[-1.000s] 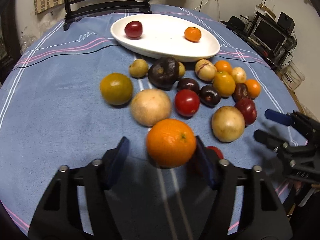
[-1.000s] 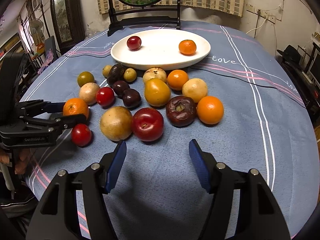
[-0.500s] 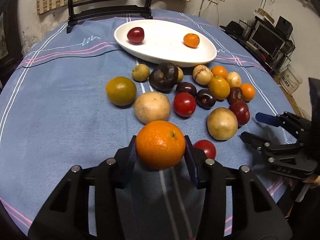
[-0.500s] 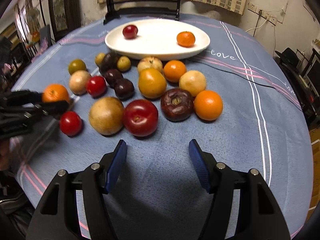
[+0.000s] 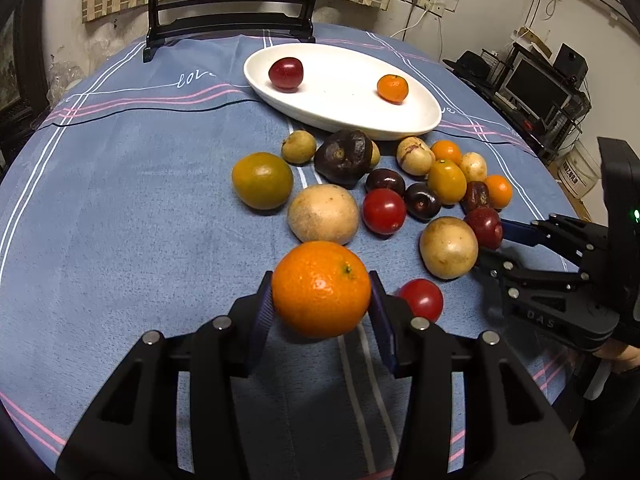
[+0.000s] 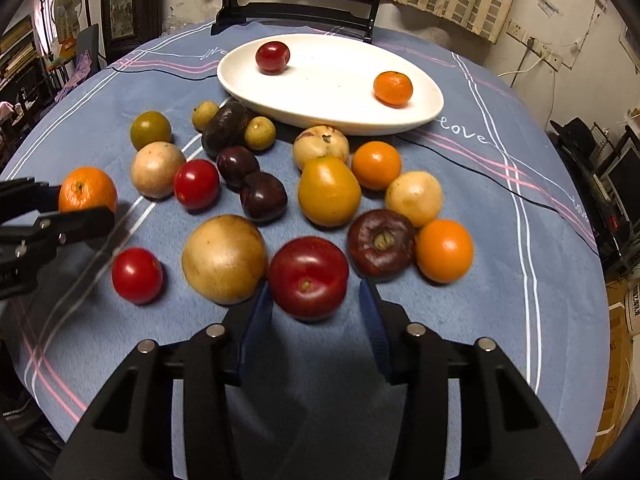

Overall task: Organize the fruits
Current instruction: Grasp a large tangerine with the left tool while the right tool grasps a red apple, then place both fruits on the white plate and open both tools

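My left claw (image 5: 321,309) holds the orange (image 5: 321,289) for the white plate (image 5: 344,92), while my right claw (image 6: 316,312) has just been closing around the red apple (image 6: 308,277), pads not visibly pressing.

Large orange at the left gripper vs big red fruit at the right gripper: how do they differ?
Colour: the large orange is bright orange with pebbled skin; the big red fruit is glossy dark red.
Grip: the left gripper has its jaws pressed on both sides of the orange; the right gripper has jaws that just closed further and bracket the red fruit, with a gap on one side.
Shared: both are round.
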Action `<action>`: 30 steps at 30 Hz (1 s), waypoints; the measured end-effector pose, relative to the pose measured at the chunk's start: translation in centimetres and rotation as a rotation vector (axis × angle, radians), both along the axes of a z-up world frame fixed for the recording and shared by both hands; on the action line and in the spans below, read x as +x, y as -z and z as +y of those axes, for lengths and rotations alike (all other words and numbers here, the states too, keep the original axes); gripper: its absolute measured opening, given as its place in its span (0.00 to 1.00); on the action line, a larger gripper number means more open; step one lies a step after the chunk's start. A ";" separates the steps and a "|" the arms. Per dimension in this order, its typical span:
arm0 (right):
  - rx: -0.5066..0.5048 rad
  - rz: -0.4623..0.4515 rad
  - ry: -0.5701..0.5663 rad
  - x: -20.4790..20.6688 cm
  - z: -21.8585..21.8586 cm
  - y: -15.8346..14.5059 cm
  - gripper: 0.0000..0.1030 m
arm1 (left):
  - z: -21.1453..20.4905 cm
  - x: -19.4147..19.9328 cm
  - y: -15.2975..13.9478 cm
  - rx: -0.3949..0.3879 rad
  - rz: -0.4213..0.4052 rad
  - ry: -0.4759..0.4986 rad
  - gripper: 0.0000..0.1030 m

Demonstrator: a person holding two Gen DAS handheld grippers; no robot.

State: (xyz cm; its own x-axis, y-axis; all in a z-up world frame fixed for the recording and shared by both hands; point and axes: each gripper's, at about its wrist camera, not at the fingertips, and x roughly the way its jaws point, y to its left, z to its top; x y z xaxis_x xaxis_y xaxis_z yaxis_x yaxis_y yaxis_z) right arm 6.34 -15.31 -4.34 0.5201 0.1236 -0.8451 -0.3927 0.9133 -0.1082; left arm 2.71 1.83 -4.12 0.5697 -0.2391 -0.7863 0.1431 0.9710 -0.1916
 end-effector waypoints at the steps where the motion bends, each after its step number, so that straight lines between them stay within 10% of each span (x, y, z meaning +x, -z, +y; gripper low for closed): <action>1: 0.002 0.001 0.000 0.1 0.1 0.0 0.39 | 0.0 0.0 0.1 0.002 -0.001 0.002 0.44; 30: 0.166 -0.144 0.001 -1.7 -5.7 -6.0 0.37 | -0.8 1.0 -4.8 0.048 -0.101 0.033 0.44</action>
